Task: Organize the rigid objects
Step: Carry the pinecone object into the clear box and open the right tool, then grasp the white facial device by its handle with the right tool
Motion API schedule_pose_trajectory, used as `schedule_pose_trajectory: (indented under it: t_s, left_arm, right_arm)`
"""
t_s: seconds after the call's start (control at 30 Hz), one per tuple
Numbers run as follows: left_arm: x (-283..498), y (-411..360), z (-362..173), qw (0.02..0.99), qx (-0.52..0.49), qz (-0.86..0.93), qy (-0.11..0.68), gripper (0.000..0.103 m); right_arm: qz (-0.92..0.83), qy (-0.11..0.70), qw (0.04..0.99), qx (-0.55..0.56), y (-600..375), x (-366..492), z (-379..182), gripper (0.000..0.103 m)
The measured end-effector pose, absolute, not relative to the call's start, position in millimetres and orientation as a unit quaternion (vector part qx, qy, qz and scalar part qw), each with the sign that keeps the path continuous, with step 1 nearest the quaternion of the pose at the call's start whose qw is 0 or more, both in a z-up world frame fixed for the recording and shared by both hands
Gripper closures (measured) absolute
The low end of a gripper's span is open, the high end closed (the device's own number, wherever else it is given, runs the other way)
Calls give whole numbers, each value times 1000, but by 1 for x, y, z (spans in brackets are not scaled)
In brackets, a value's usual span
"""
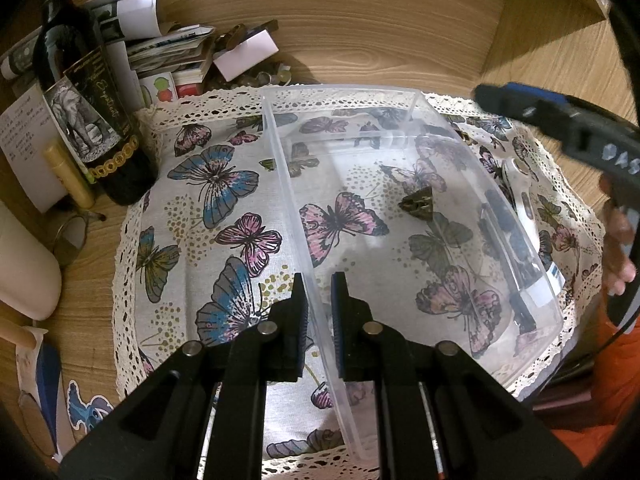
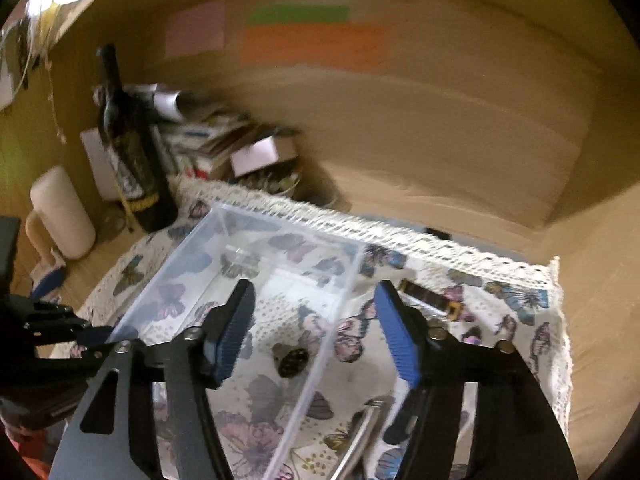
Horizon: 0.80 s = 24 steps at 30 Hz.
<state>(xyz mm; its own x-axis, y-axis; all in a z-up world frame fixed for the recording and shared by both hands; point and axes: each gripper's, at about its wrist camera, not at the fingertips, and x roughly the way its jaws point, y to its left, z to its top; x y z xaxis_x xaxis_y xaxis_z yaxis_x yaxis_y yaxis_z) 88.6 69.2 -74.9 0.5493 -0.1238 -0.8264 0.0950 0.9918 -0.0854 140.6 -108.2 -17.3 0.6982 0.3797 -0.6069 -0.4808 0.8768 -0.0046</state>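
A clear plastic bin (image 1: 416,100) stands on a butterfly-print cloth (image 1: 224,200). A small dark brass-coloured trinket (image 1: 418,204) lies inside it; it also shows in the right wrist view (image 2: 291,360). My left gripper (image 1: 319,312) straddles the bin's near left wall, jaws close around it. My right gripper (image 2: 316,332) is open and empty above the bin's right wall (image 2: 320,364); it shows at the right of the left wrist view (image 1: 560,128). Dark pens (image 1: 508,232) lie outside the bin's right wall. A metal tool (image 2: 360,436) and a black-and-gold object (image 2: 430,300) lie on the cloth.
A dark wine bottle (image 1: 92,116) stands at the cloth's far left corner, with a yellow tube (image 1: 70,174) and a pile of papers and boxes (image 1: 180,56) beside it. A cream cylinder (image 2: 62,212) stands at left. Wooden walls enclose the back and right.
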Motion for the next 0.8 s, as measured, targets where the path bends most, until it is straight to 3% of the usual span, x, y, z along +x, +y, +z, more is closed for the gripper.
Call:
schedule_pose_trajectory:
  t_s: [0.4,0.8]
  left_arm:
    - [88,72,-76,880,-19,-63,470,92]
    - [88,71,-77,880,-16,-62,471,92]
  right_arm:
    - [131,295,946,-37,-185,143,-12,37]
    - [61,413,909,-3,-232,177,-95,37]
